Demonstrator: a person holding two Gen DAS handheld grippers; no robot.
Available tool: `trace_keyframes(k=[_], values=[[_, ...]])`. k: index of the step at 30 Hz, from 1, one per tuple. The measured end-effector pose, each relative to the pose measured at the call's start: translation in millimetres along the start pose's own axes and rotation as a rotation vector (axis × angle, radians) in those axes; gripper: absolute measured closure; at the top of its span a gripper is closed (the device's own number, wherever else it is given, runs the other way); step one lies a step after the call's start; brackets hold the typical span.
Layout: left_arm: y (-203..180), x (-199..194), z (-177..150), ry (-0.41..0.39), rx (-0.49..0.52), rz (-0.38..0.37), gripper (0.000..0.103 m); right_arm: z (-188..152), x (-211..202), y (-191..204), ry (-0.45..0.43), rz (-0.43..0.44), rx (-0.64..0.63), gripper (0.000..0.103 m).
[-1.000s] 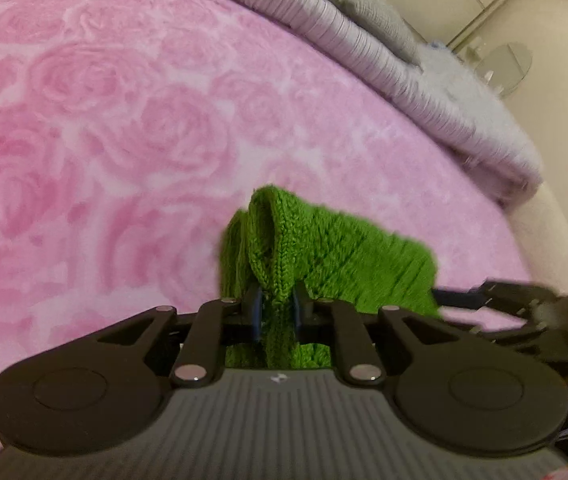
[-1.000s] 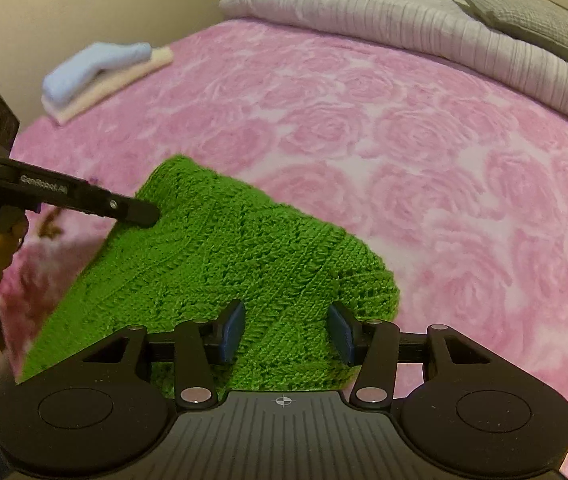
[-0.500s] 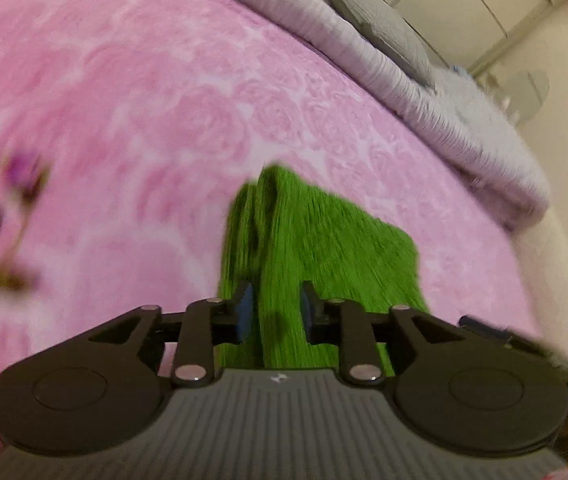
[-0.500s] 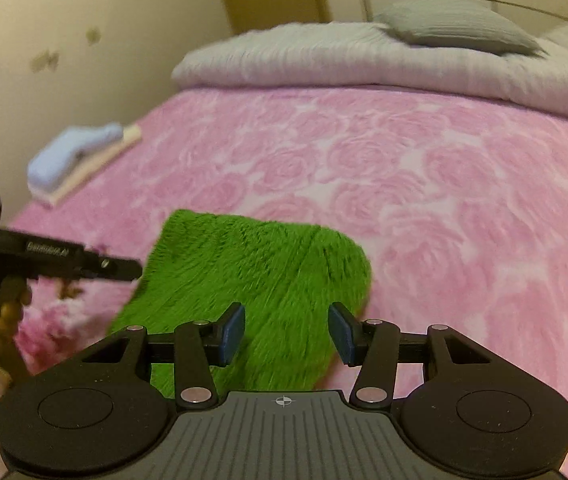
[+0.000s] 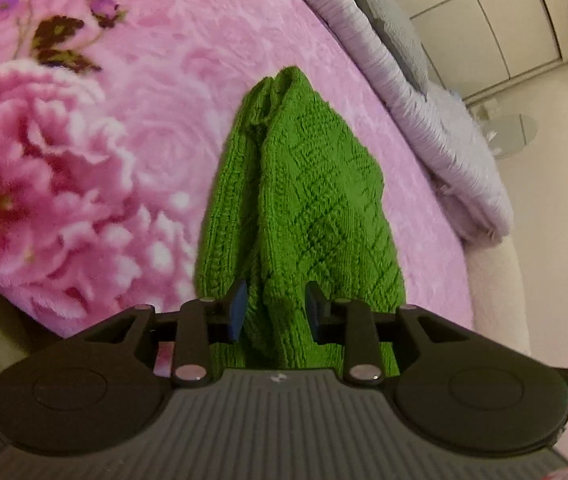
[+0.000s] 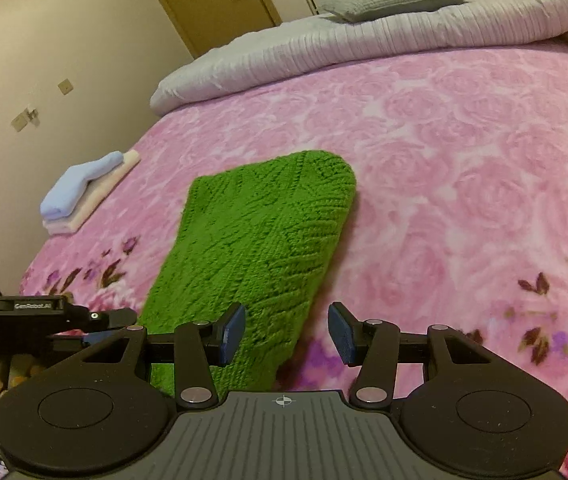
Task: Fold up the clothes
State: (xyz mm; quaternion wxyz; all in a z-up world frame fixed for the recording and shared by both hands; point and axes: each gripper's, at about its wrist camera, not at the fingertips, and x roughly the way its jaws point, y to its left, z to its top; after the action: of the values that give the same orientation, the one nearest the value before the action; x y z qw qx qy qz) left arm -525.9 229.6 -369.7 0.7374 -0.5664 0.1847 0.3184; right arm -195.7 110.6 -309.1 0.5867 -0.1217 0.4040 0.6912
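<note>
We are looking at the green knit lying folded on the bed; left gripper has just been opening and right gripper is standing open. Soft, floppy, probably light; near corners look best to grip.

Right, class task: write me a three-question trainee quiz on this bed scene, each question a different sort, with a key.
1. True or false: the green knitted garment lies folded on the pink floral blanket.
2. Multiple choice: what sits near the blanket's far left edge in the right wrist view? A) a shoe B) a stack of folded clothes C) a book
3. Short answer: is the right gripper pressing on the garment?

Key
1. True.
2. B.
3. No. Its fingers stand apart with nothing pinched between them. The left gripper has just been opening, and its fingers no longer pinch the knit between them.
</note>
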Motion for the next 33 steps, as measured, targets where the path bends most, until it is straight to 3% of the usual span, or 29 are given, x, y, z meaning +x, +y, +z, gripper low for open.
trace_keyframes(k=[8, 9, 10, 15, 18, 22, 24, 28, 33], values=[[1, 16, -29, 0.077, -0.042, -0.06, 0.079, -4, 13, 9, 0.022, -0.004, -0.028, 0.053], [1, 18, -30, 0.067, -0.04, -0.073, 0.087, -5, 17, 10, 0.028, -0.002, -0.033, 0.053], [-2, 17, -29, 0.048, -0.021, -0.089, 0.098, -6, 19, 11, 0.032, -0.007, -0.039, 0.053], [-26, -33, -30, -0.078, 0.187, -0.119, 0.099, -8, 18, 22, 0.04, -0.027, -0.08, 0.053], [-18, -47, -36, -0.096, 0.212, -0.073, 0.099, -10, 19, 30, 0.053, -0.019, -0.107, 0.053], [9, -10, -45, -0.05, 0.182, 0.048, 0.098, -20, 40, 36, 0.13, -0.037, -0.134, 0.053], [13, 1, -48, -0.041, 0.148, 0.047, 0.098, -27, 52, 31, 0.157, -0.053, -0.14, 0.053], [3, -4, -46, -0.027, 0.195, 0.044, 0.098, -24, 41, 23, 0.15, -0.041, -0.098, 0.053], [-9, -19, -39, -0.01, 0.2, 0.03, 0.097, -1, 19, 27, 0.029, -0.029, -0.122, 0.053]])
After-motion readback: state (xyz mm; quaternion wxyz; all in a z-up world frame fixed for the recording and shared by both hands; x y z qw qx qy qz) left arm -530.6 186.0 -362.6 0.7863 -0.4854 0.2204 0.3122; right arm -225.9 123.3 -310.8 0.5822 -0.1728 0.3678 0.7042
